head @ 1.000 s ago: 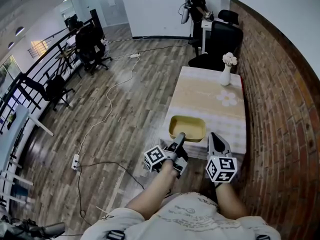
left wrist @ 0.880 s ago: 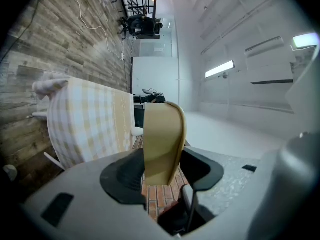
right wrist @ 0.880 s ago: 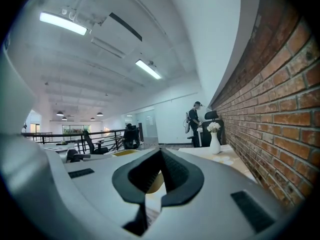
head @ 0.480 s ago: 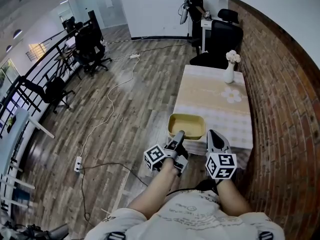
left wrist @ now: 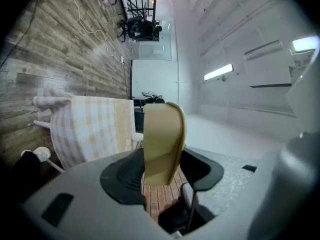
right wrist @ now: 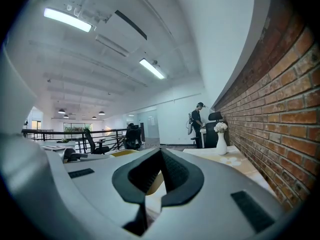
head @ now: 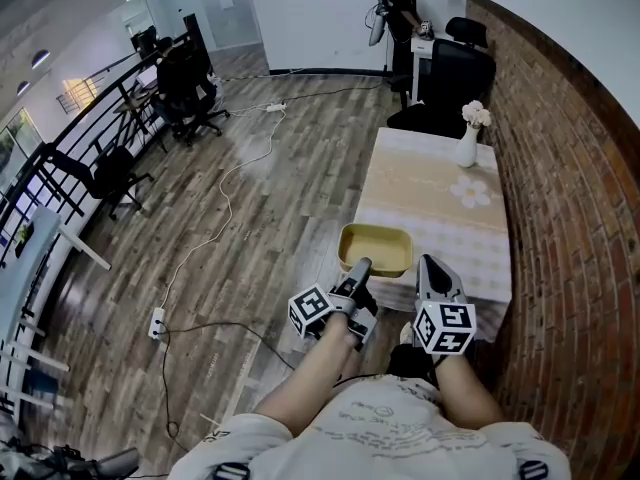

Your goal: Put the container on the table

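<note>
You are holding both grippers out level in front of you, and over the last second you have been carrying them forward together; in the last half second they have been nearly still. In the head view the bench (head: pixel 440 218) has been sliding rightward while the container (head: pixel 375 250) keeps its place ahead of your left gripper (head: pixel 361 266). I judge this means the approach is ending and the set-down is next.

Your left gripper is gripping the container by its near wall, with the jaws standing wide and a pad on either side of the tan rim. The container is hanging over the near left corner of the bench. Whether its base is touching the cloth yet, I cannot tell.

Your right gripper (head: pixel 428 264) is riding just beside it with its jaws closed at the tips, holding nothing.

Farther along the bench is lying bare as far as the vase (head: pixel 467 146) at its far end.
</note>
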Demonstrator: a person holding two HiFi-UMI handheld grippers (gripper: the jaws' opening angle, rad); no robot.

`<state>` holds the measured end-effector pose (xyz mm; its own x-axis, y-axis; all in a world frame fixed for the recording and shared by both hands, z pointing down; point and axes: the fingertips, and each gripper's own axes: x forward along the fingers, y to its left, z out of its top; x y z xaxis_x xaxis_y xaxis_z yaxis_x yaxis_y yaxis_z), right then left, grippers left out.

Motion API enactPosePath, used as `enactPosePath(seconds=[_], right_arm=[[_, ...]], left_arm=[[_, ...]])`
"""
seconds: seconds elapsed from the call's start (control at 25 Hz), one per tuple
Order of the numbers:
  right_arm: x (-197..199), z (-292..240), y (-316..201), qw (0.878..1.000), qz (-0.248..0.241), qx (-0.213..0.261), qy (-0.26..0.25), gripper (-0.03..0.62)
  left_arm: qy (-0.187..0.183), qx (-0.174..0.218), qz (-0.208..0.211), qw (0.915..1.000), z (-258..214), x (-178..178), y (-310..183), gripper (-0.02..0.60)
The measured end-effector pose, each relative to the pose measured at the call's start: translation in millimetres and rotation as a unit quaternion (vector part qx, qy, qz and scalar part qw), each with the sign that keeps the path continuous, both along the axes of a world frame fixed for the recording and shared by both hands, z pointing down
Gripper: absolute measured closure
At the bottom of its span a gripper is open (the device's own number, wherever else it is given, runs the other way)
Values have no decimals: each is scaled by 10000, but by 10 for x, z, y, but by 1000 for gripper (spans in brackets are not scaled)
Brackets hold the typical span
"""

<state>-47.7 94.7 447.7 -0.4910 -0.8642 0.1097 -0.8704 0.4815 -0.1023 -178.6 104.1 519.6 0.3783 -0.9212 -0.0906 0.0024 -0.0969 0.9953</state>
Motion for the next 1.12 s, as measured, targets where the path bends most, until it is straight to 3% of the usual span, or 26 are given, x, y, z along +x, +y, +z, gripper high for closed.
enactPosePath(seconds=[0.32, 1.12], right_arm=[[9, 2, -386, 9999, 26, 44, -95, 591], [528, 317, -1470, 9992, 374, -23, -145, 591]], left_arm=[[-81, 13, -15, 10000, 22, -47, -351, 351], [16, 82, 325, 9994, 202, 457, -1568, 351]])
